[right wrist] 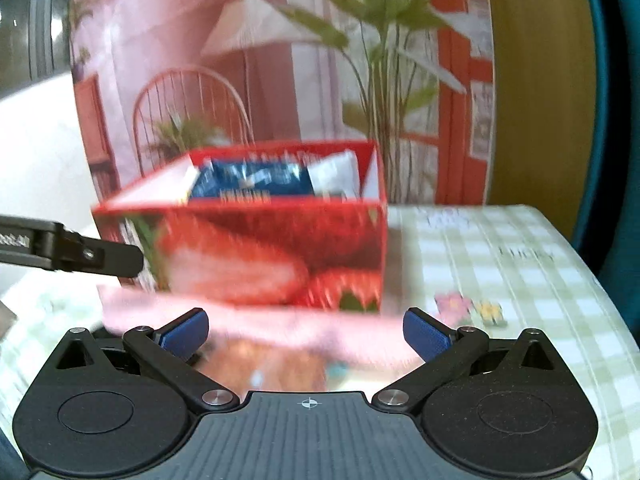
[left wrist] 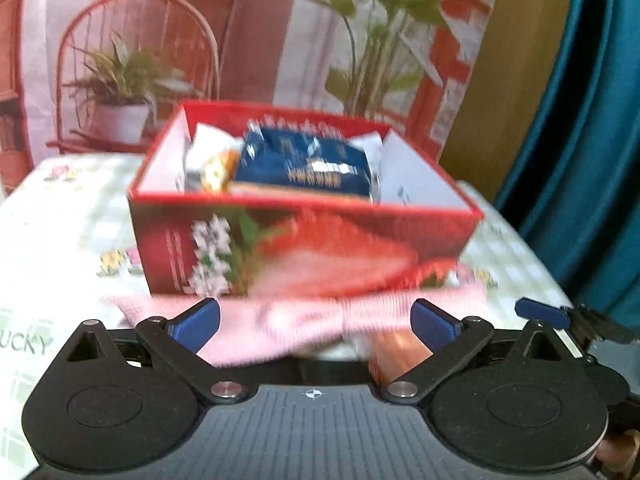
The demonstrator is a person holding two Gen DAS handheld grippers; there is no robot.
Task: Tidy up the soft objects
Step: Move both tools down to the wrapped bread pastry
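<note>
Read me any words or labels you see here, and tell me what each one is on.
"UCKY", cut off at the picture's edge: tablecloth.
"LUCKY", faint: tablecloth, in the right wrist view.
Blue packet in the red box: printing too blurred to read.
Red box front: small white lines, unreadable.

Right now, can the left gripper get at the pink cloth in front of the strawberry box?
Probably yes. The left gripper is open, and the pink cloth lies on the table between its fingers with nothing in front of it. The red box stands just behind, so a deep push might bump it.
</note>
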